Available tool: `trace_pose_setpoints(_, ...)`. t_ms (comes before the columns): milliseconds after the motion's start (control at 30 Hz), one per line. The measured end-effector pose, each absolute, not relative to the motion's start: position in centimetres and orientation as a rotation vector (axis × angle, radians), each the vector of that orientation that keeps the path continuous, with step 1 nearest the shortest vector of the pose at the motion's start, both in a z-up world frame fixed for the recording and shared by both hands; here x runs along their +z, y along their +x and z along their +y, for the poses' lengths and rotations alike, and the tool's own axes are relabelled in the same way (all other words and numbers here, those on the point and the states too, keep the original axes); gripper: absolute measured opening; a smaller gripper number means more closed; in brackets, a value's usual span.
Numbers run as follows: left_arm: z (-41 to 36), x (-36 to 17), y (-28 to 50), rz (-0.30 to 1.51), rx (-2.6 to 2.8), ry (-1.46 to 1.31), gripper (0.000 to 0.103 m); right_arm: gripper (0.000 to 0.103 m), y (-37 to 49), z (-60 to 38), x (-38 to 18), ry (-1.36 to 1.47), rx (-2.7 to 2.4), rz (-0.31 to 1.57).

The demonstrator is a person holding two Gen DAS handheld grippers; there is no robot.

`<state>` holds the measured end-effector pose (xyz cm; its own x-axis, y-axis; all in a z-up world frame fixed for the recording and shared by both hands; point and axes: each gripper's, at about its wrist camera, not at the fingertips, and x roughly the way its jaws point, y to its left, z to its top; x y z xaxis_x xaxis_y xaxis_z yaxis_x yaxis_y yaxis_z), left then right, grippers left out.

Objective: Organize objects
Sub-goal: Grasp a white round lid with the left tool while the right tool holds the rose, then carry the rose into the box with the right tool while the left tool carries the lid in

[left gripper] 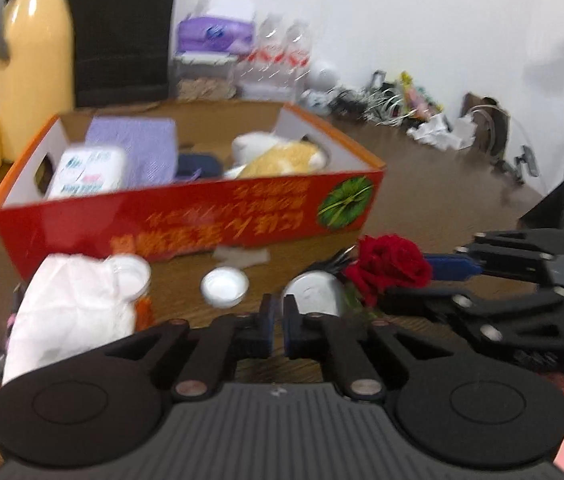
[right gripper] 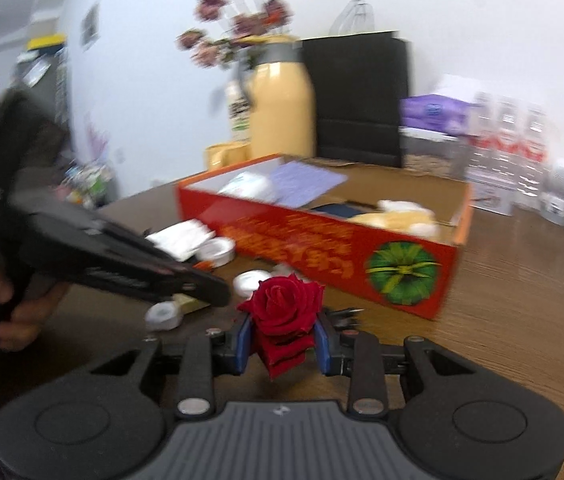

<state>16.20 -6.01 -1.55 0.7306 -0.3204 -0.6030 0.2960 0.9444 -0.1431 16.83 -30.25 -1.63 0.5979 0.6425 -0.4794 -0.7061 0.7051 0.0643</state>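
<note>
A red rose (right gripper: 282, 316) sits clamped between the pads of the right gripper (right gripper: 282, 346), bloom pointing ahead, lifted off the wooden table (right gripper: 521, 320). The left gripper (left gripper: 276, 326), jaws nearly closed on nothing, hangs alongside. Just beyond the flower, slightly right, lies the open red box (right gripper: 341, 240), its long side facing the bloom.

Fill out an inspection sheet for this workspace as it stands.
Surface: brown wooden table.
Job's things: red rose; open red box holding a tissue pack, purple cloth, plush toy.
Clutter: white caps, crumpled white bag, silver object.
Tongs: left tongs shut, empty; right tongs shut on the rose.
Cables: tangle at far edge.
Surroundings: white wall, yellow flask, black bag, water bottles.
</note>
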Motion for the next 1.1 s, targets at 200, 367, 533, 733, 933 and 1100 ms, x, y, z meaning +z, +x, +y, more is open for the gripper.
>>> trace_pose_setpoints(200, -8.8, -1.7, 16.8, 0.657, -0.33, 0.028, 0.072, 0.031, 18.3, -31.6, -1.8, -0.066, 0.655, 0.497)
trace_pose_setpoints(367, -10.7, -2.8, 17.9, 0.665, -0.269, 0.094, 0.066, 0.031, 19.3, -31.5, -1.6, 0.006, 0.614, 0.487)
trace_pose_setpoints(533, -10.9, -3.6, 18.1, 0.682, -0.28, 0.113, 0.04, 0.031, 20.3, -29.3, -1.9, -0.002, 0.643, 0.534)
trace_pose_setpoints(733, -10.6, -3.9, 18.0, 0.689, -0.3, 0.116, 0.04, 0.031, 20.9, -27.9, -2.8, -0.024, 0.635, 0.578)
trace_pose_setpoints(933, -10.5, -3.7, 16.8, 0.678, -0.333, 0.135, 0.04, 0.031, 21.1, -27.7, -3.7, -0.043, 0.608, 0.613)
trace_pose_setpoints(1100, -9.3, -3.4, 15.8, 0.675, -0.333, 0.122, 0.04, 0.03, 21.3, -27.2, -4.3, -0.084, 0.59, 0.645)
